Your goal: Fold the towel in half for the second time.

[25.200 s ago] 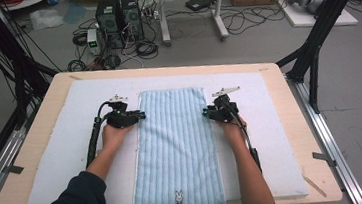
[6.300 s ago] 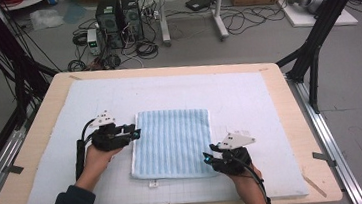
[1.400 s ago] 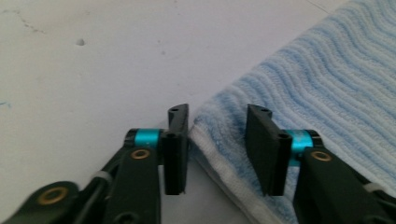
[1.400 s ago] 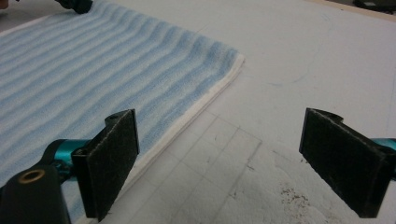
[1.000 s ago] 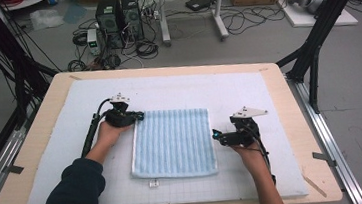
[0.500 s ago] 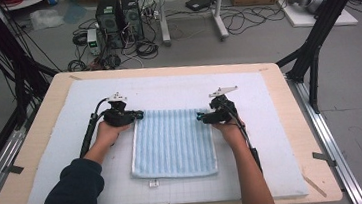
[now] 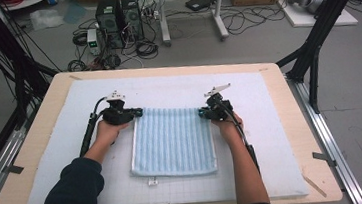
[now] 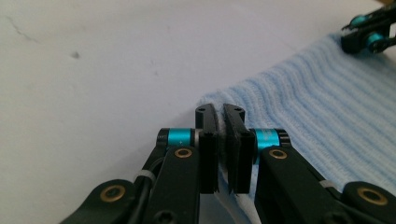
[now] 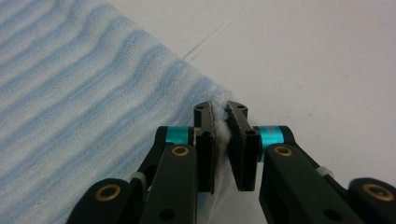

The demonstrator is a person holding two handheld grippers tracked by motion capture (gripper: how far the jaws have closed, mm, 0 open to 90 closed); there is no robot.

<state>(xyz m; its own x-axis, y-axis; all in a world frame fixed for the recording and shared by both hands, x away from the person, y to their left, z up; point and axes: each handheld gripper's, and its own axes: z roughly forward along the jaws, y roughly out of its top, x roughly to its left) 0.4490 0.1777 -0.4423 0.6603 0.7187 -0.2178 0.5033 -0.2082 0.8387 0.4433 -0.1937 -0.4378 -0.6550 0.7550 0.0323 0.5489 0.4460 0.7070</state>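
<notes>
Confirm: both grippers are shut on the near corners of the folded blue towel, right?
Not quite: they grip the far corners, not the near ones. The high view shows the left gripper and right gripper shut on the towel's far edge, away from the person.

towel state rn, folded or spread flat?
Folded. The towel lies as a compact, layered rectangle on the white mat; the left gripper and right gripper each pinch a far corner.
</notes>
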